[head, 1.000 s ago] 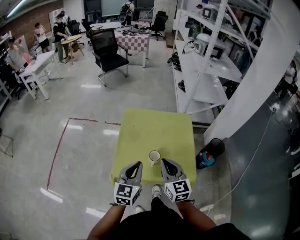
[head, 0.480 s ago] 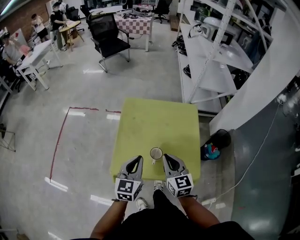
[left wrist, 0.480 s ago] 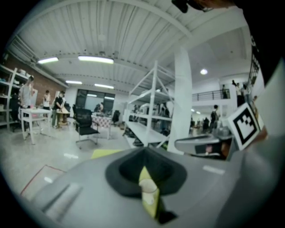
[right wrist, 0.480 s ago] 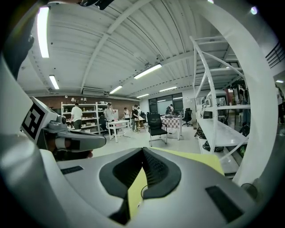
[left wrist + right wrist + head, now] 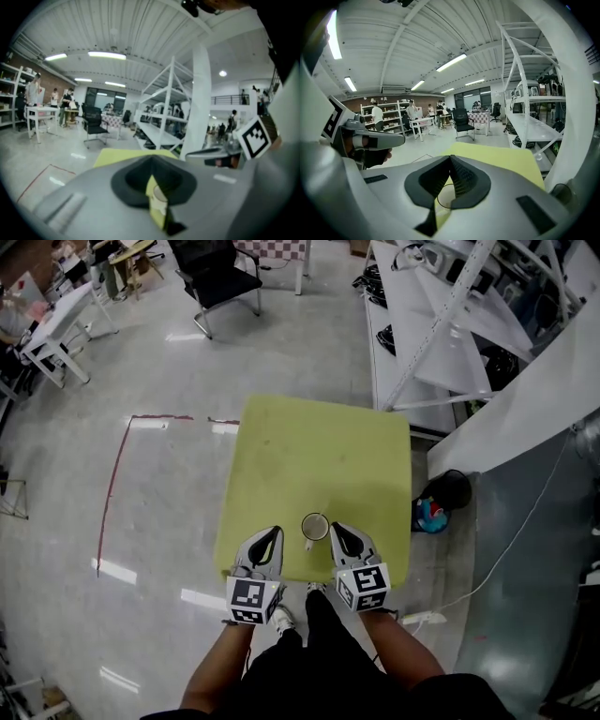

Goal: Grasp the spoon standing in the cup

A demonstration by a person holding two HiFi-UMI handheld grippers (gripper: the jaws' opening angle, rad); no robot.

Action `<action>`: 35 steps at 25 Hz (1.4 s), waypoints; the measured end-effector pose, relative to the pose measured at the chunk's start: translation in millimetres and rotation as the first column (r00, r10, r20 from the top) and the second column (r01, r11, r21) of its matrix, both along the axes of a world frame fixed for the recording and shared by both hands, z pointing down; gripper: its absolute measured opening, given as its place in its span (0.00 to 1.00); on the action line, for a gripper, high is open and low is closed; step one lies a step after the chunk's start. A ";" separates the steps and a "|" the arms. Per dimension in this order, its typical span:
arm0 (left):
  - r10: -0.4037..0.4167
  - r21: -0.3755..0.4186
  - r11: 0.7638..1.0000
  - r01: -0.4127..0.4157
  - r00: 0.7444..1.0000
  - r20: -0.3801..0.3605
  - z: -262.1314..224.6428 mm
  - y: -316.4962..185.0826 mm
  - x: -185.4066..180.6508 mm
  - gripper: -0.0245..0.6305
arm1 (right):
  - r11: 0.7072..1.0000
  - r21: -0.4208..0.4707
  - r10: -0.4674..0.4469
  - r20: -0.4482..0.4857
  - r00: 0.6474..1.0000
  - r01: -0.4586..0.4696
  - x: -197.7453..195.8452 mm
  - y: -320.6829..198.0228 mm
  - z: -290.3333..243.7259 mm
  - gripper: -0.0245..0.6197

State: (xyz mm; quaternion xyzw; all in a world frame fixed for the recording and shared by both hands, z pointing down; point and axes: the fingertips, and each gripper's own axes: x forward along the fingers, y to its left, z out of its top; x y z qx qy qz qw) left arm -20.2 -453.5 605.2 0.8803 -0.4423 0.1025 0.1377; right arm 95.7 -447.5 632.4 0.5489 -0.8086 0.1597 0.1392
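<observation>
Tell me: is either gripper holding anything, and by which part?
Nothing is held. The left gripper and right gripper are both shut and empty, either side of the cup.

Your surface point(image 5: 319, 456): plain yellow-green. Cup point(image 5: 315, 526): white. Your left claw point(image 5: 274, 532) and right claw point(image 5: 337, 529): grey, black-and-white square markers on the cubes. Floor point(image 5: 169, 474): pale grey, with a red line point(image 5: 112, 491).

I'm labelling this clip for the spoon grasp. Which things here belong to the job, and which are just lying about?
Job:
- cup, near the table's front edge; its spoon is too small to make out
- yellow-green table
- left gripper and right gripper, flanking the cup

Lying about:
- black chair
- white shelving
- black bin
- red floor tape
</observation>
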 end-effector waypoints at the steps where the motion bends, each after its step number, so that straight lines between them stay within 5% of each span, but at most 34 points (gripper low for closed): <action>1: -0.004 -0.007 1.000 0.004 1.000 0.003 4.4 -2.4 0.5 0.05 | 1.000 -0.013 -0.003 0.000 1.000 0.003 0.9 -2.4 6.5 0.05; 10: -0.011 -0.063 0.998 0.013 1.000 0.023 33.6 -15.1 9.7 0.05 | 0.996 -0.085 -0.008 0.024 1.000 0.010 10.4 -21.7 55.4 0.07; 13: -0.020 -0.080 0.997 0.022 0.999 0.032 44.6 -14.4 9.6 0.05 | 0.994 -0.110 -0.010 0.037 0.999 0.014 11.8 -27.0 71.7 0.23; 15: -0.022 -0.088 0.996 0.025 0.999 0.041 51.0 -14.7 9.5 0.05 | 0.993 -0.117 -0.013 0.039 0.999 0.017 12.1 -32.8 79.9 0.24; 28: -0.029 -0.094 0.995 0.035 0.998 0.064 61.9 -31.7 13.5 0.05 | 0.987 -0.155 -0.032 0.042 0.999 0.038 13.6 -56.9 108.5 0.21; 35: -0.033 -0.095 0.995 0.041 0.997 0.075 62.3 -30.2 12.9 0.05 | 0.985 -0.166 -0.030 0.049 0.998 0.037 13.4 -54.5 112.8 0.11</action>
